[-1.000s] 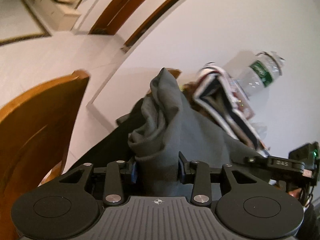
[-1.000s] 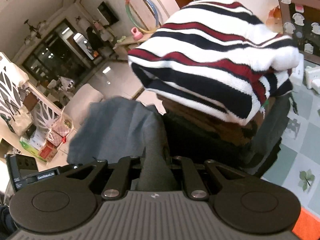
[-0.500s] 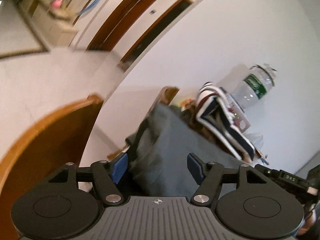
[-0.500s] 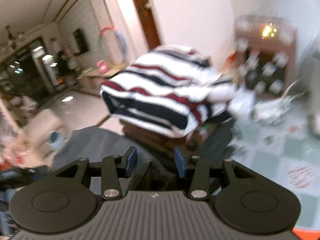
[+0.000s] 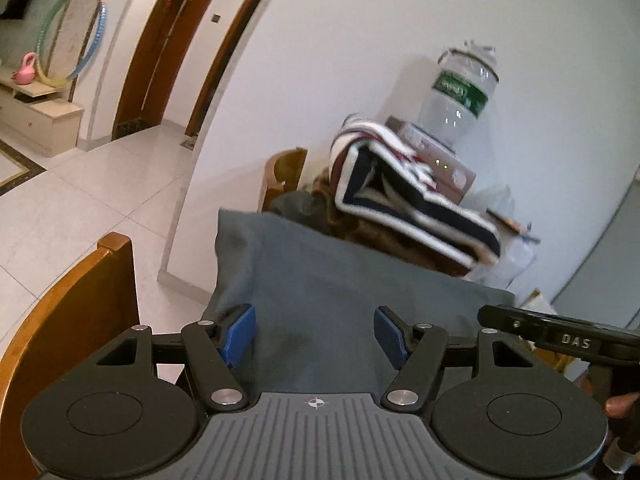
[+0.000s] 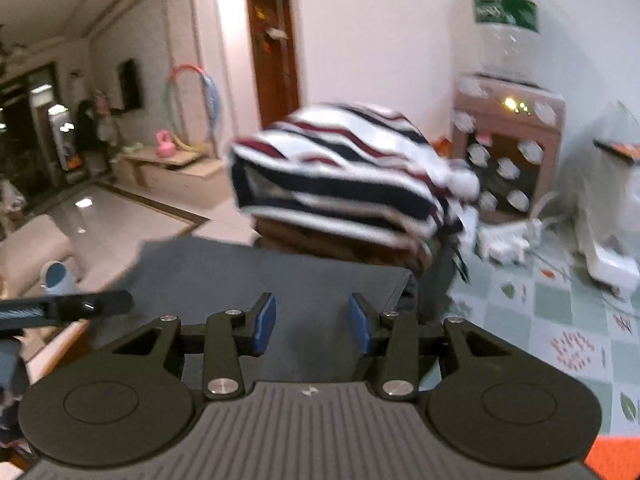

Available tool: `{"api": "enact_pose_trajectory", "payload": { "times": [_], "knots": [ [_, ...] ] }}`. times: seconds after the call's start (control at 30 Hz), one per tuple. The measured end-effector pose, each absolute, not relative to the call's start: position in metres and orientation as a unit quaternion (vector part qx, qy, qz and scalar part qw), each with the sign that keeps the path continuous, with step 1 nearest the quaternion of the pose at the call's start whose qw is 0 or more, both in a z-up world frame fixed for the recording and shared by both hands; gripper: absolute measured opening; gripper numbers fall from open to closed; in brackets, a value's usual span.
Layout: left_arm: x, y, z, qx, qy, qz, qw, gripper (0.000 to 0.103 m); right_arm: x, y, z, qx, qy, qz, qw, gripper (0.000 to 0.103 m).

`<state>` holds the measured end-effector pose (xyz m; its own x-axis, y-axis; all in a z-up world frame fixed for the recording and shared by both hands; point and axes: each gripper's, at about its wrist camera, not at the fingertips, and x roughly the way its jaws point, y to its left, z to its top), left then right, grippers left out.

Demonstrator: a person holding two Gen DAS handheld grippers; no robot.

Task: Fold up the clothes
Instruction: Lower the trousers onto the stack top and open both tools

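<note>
Both cams sit right behind their own jaws, looking forward and slightly down, super close to the grey garment (image 5: 340, 292) that fills the lower middle of each shot. The left wrist view faces along the cloth toward the white wall, with a wooden chair back (image 5: 80, 300) at its left edge. The right wrist view faces more into the living room and over the patterned floor (image 6: 560, 312). Both share the grey garment (image 6: 280, 276), the striped folded pile (image 5: 404, 196) (image 6: 340, 172), the water dispenser bottle (image 5: 464, 96) (image 6: 504, 12) and the hula hoop (image 5: 72, 32) (image 6: 188, 96). Each view also catches the other tool's tip at its edge.

Grey garment (image 5: 340, 292), white-navy-maroon striped sweater (image 6: 340, 176), blue pads (image 5: 239, 334).
</note>
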<state>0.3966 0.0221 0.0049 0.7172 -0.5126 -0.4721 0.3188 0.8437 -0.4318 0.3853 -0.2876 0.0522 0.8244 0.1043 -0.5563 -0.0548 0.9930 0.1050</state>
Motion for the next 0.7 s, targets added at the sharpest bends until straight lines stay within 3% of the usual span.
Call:
{"api": "enact_pose_trajectory", "payload": {
  "times": [0.1, 0.17, 0.4, 0.53, 0.7],
  "knots": [
    [0.402, 0.016, -0.003, -0.132, 0.311, -0.227, 0.914, 0.068, 0.394, -0.295, 0.029, 0.051, 0.320, 0.027, 0.946, 0.033],
    [0.405, 0.010, -0.008, -0.113, 0.316, -0.228, 0.914, 0.068, 0.397, -0.299, 0.015, 0.066, 0.332, 0.023, 0.941, 0.031],
    [0.420, -0.001, -0.036, -0.105, 0.342, -0.229, 0.906, 0.071, 0.415, -0.306, -0.023, 0.071, 0.354, 0.008, 0.932, 0.030],
    [0.427, 0.003, -0.044, -0.125, 0.348, -0.222, 0.902, 0.079, 0.415, -0.306, -0.026, 0.067, 0.348, 0.010, 0.935, 0.030],
    [0.422, 0.013, -0.036, -0.144, 0.343, -0.226, 0.901, 0.080, 0.405, -0.308, -0.015, 0.073, 0.333, 0.023, 0.940, 0.032]
  ]
}}
